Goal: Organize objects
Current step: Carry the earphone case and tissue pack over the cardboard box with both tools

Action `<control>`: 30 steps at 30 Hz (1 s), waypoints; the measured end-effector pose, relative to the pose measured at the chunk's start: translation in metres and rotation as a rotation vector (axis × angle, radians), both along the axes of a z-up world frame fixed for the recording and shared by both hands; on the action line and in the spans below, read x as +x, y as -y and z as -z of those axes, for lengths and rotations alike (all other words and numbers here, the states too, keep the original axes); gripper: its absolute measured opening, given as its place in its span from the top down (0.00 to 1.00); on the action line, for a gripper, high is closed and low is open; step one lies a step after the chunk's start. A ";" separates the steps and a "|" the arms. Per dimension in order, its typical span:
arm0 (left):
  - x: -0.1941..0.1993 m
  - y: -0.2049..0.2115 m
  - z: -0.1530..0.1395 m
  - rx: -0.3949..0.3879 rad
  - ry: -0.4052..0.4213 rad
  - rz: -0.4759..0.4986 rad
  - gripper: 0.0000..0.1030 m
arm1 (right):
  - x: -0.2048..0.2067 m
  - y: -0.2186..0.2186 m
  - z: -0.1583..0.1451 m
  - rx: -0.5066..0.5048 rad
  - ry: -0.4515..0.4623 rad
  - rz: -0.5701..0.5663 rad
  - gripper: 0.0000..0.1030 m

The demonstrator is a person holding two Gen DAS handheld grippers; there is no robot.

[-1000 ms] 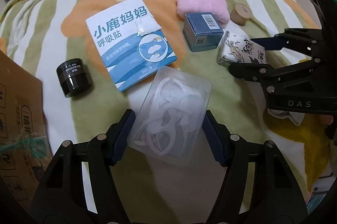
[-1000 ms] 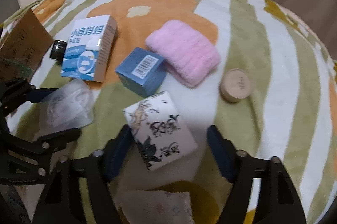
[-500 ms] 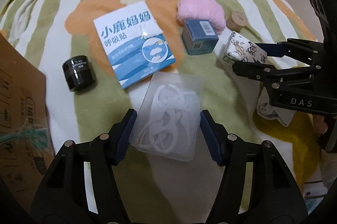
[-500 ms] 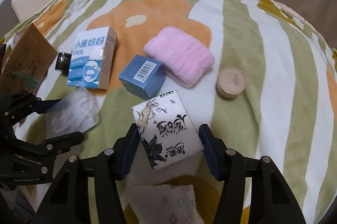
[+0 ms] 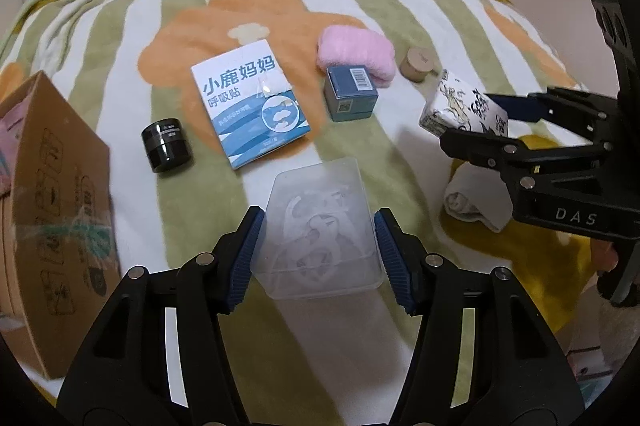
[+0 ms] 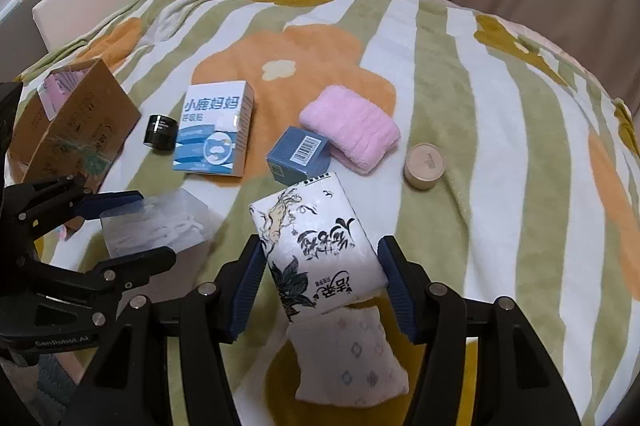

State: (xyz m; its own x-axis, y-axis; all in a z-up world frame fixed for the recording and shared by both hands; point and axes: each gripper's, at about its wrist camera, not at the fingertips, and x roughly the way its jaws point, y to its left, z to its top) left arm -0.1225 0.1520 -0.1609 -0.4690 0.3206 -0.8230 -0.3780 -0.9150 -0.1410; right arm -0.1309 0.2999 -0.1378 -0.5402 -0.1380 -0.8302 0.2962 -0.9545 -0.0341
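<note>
Both grippers loaded, above the blanket (image 6: 440,73).
L gripper (image 5: 318,258) is clamped on the clear plastic case (image 5: 320,230); R gripper (image 6: 320,282) is pinching the tissue pack (image 6: 316,246), tilted. I see the cardboard box (image 5: 52,193) far left, w/ the black jar (image 5: 166,145), blue-white box (image 5: 250,105), small blue box (image 5: 350,93), pink towel (image 5: 356,51) and tan lid jar (image 5: 418,63) lying loose on the blanket.
</note>
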 end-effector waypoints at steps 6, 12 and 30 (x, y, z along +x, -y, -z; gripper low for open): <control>0.012 0.008 -0.025 0.027 -0.052 -0.003 0.48 | 0.014 0.003 -0.018 0.009 -0.024 0.006 0.48; 0.020 0.022 -0.050 0.053 -0.097 -0.010 0.48 | 0.026 0.012 -0.041 0.003 -0.068 0.021 0.48; 0.031 0.137 -0.124 0.054 -0.247 -0.118 0.48 | 0.030 0.113 -0.099 -0.016 -0.165 -0.065 0.48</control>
